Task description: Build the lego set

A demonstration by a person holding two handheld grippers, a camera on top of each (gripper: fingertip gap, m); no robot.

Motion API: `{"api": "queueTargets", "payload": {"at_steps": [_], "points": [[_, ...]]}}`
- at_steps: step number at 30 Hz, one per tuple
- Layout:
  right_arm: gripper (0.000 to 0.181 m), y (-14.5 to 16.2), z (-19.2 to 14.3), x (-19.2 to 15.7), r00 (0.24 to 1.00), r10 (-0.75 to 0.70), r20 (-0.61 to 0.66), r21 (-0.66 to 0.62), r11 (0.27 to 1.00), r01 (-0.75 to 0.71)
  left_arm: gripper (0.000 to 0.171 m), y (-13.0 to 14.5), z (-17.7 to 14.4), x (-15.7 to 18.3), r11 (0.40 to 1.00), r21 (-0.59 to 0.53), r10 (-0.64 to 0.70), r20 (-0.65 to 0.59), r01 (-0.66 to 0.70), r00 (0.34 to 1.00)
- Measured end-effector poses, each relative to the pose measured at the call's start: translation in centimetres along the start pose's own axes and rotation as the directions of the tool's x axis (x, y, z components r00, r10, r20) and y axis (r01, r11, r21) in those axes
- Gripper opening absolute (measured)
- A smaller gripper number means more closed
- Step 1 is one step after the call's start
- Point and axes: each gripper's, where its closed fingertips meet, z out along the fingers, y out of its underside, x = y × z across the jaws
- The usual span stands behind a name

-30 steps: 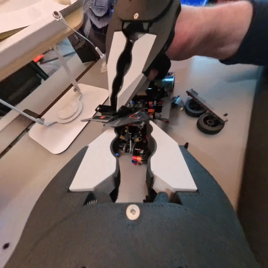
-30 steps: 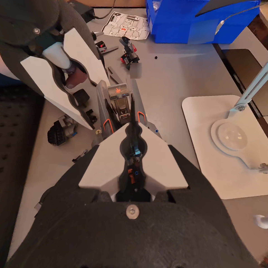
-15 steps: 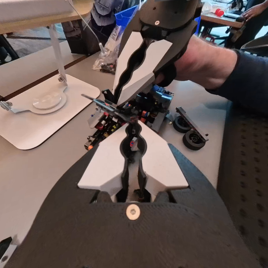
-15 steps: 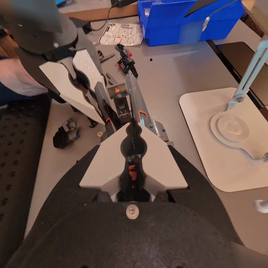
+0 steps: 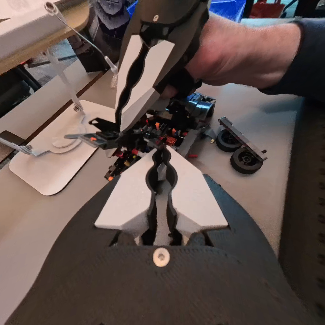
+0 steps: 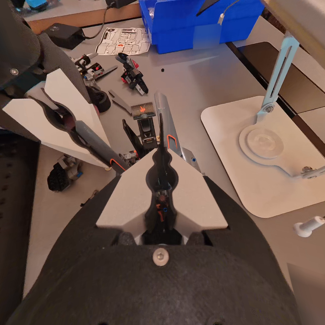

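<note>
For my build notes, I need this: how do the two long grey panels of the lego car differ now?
The left grey panel is clamped in the left gripper; the right grey panel lies beside the right gripper, which grips a black fin. White fingers hide part of the left grey panel; the right grey panel shows nearly whole. Both are long, grey, with an orange outline mark.

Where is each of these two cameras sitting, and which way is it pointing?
Left wrist view: rides on the left gripper, looking along its fingers at the lego car on the grey table; the person's hand holding the right gripper faces it.
Right wrist view: rides on the right gripper, looking the opposite way toward a blue bin; the left gripper enters from the left.
Shared: the car, both grippers, the table and a white stand base.
</note>
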Motion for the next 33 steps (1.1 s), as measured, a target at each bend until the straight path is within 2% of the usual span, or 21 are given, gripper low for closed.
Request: {"api": "queueTargets", "payload": {"at_steps": [2,4,5,7,11,13,15,19,22,24,33], "points": [[0.0,-0.1,0.1,0.2,1.0,0.004,-0.002,0.008,1.0,-0.004,0.0,0.1,-0.1,0.0,1.0,-0.011,0.028,0.026,-0.028,0.999],[0.0,-0.1,0.0,-0.1,1.0,-0.018,0.011,0.01,1.0,0.018,0.0,0.1,0.0,0.6,0.987,-0.066,0.152,0.084,-0.147,0.985],[0.0,-0.1,-0.1,-0.3,0.999,-0.047,0.01,0.014,0.999,0.047,0.0,-0.1,0.2,0.4,0.988,-0.063,0.148,0.114,-0.142,0.982],[0.0,-0.2,-0.1,-0.6,0.999,-0.052,0.016,0.014,0.999,0.052,0.0,-0.6,-0.1,-0.2,1.0,-0.015,0.018,0.08,-0.017,0.997],[0.0,-0.1,0.1,-0.8,0.998,-0.06,0.007,0.001,0.998,0.06,0.0,-0.7,-0.4,-1.0,0.985,0.051,-0.165,-0.009,0.165,0.986],[0.0,-0.1,0.1,-0.5,0.999,-0.04,0.005,0.007,0.999,0.04,0.001,-0.4,-0.3,-0.9,0.975,0.046,-0.217,-0.053,0.219,0.975],[0.0,0.0,0.0,-0.4,0.999,-0.035,0.007,0.009,0.999,0.035,0.026,0.0,0.1,-0.2,0.967,0.012,-0.254,-0.092,0.256,0.963],[0.007,0.6,-0.2,-0.2,0.999,-0.04,0.002,-0.021,0.999,0.04,0.032,-0.2,0.9,0.7,0.949,-0.015,-0.313,-0.117,0.313,0.942],[0.001,0.8,-0.1,-0.1,0.999,-0.05,-0.018,-0.034,0.998,0.049,0.025,-0.1,2.2,0.5,0.953,-0.058,-0.302,-0.056,0.299,0.952],[0.002,0.9,-0.1,-0.1,0.999,-0.048,-0.015,-0.044,0.998,0.047,0.005,0.1,2.7,-0.2,0.953,-0.072,-0.294,0.013,0.295,0.956],[0.001,1.5,-0.1,0.1,0.989,-0.143,-0.044,-0.075,0.987,0.14,0.0,-0.2,3.0,0.2,0.961,-0.081,-0.267,-0.013,0.265,0.964]]}}
